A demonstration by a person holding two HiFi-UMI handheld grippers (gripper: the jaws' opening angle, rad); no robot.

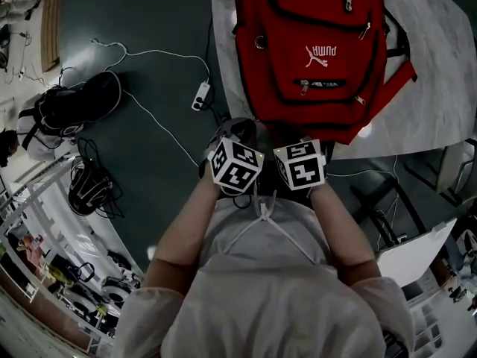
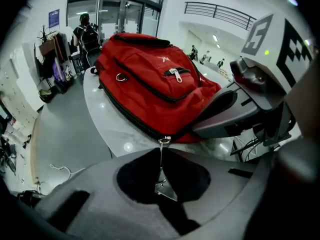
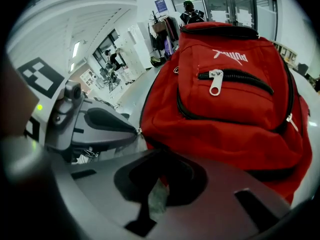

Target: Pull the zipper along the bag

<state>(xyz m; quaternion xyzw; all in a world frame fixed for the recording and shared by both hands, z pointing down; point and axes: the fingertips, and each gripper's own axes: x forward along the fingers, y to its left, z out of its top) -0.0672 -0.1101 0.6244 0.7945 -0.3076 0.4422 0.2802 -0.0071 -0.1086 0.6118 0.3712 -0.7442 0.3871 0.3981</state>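
A red backpack [image 1: 313,51] lies flat on a pale marble table [image 1: 447,73], its bottom edge toward me. Both grippers sit side by side at that edge. My left gripper [image 2: 162,151] is shut on the metal zipper pull [image 2: 161,171]. The pull stands straight out from the slider [image 2: 164,140] on the main black zipper, which runs along the bag's side. My right gripper [image 3: 160,156] is closed on the red fabric of the bag's bottom edge [image 3: 165,134], just right of the slider. The front pocket zipper [image 3: 216,80] is closed.
The table edge curves close in front of me. Below it the dark floor holds a white power strip [image 1: 200,95] with its cable and a black bag [image 1: 74,103]. A person [image 2: 85,29] stands far behind the table near glass doors.
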